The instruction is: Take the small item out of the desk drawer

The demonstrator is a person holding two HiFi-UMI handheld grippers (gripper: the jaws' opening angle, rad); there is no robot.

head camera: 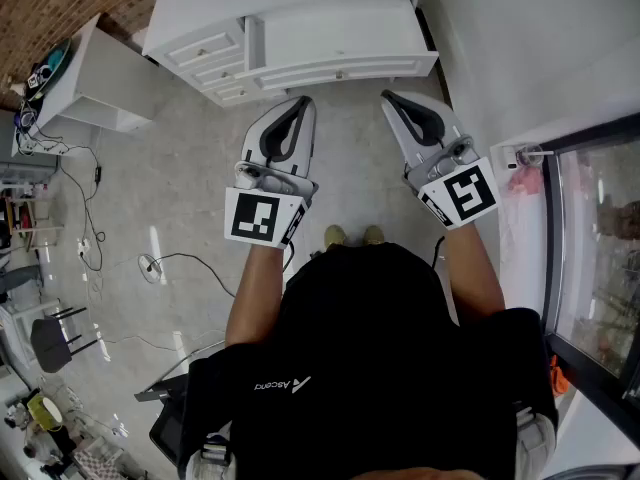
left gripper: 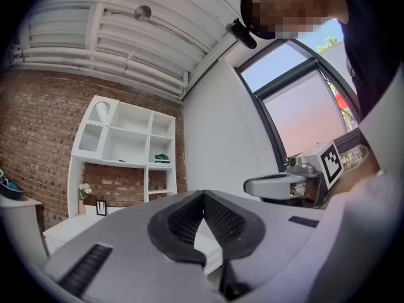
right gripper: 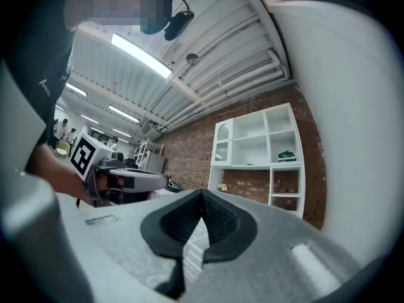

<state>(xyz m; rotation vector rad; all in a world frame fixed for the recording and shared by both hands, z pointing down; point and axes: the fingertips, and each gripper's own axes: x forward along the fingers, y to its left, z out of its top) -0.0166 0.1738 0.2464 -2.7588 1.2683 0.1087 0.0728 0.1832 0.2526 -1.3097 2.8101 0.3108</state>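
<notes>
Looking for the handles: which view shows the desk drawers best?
Head view: the desk drawers show fully from above. The right gripper view catches only a sliver past its claw; the left, hardly any.

Desk (head camera: 300,8): white paint, smooth, with a soft sheen.
Floor (head camera: 190,198): pale grey, polished and glossy (the lights glint off it).
Brick wall (left gripper: 38,125): red brick, rough, matt.
Left gripper (left gripper: 203,196): matt grey plastic shell; pads (left gripper: 184,221) black, ribbed, rubbery-looking.
Right gripper (right gripper: 202,196): the same matt grey plastic; pads (right gripper: 219,223) black and ribbed.
Shirt (head camera: 380,368): black cloth, matt.
Shelf unit (left gripper: 126,144): white, smooth.
</notes>
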